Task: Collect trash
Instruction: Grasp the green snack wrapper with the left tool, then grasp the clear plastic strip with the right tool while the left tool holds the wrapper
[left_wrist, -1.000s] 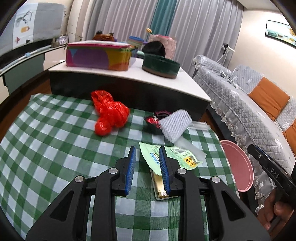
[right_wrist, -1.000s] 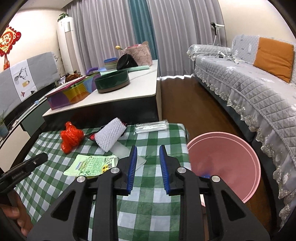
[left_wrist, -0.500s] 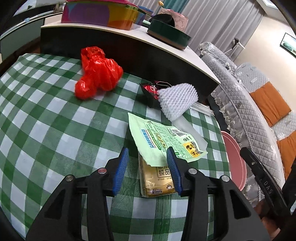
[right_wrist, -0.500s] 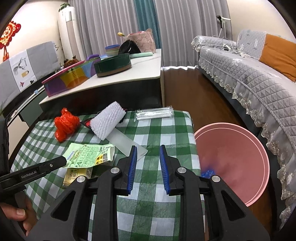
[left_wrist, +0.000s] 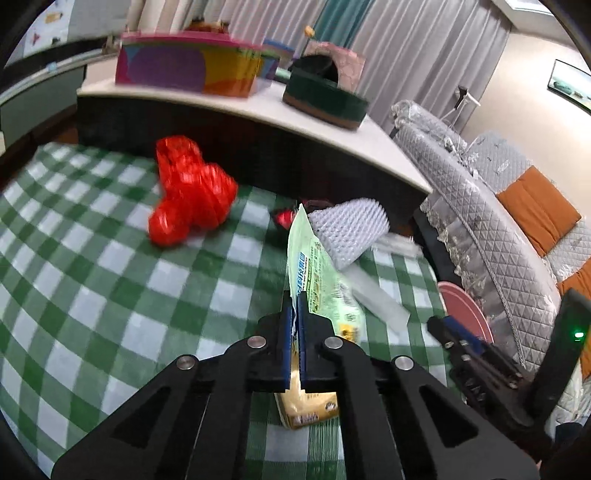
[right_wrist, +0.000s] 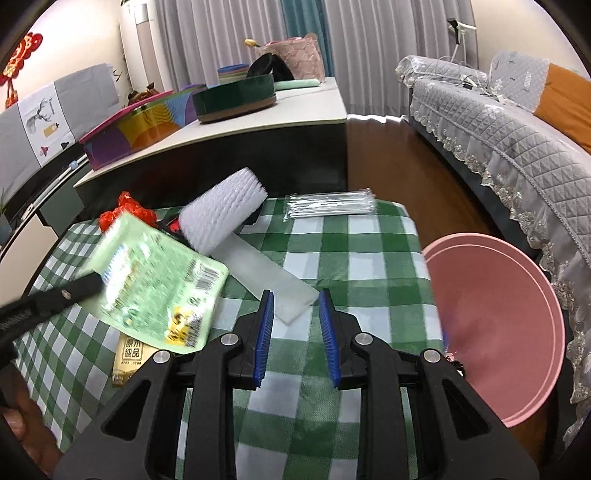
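My left gripper is shut on the edge of a light green wrapper and holds it lifted off the green checked tablecloth. The wrapper also shows in the right wrist view, blurred. A gold packet lies under it. A red plastic bag, white foam net and clear plastic strip lie farther on. My right gripper is open and empty, just before the strip's near end. A pink bin stands right of the table.
A clear pack of sticks lies at the table's far edge. Behind stands a low white-topped cabinet with a colourful box and a green round tin. A grey quilted sofa runs along the right.
My left gripper has closed on the green wrapper and lifted it, uncovering the gold packet. My right gripper has moved a little forward over the table.
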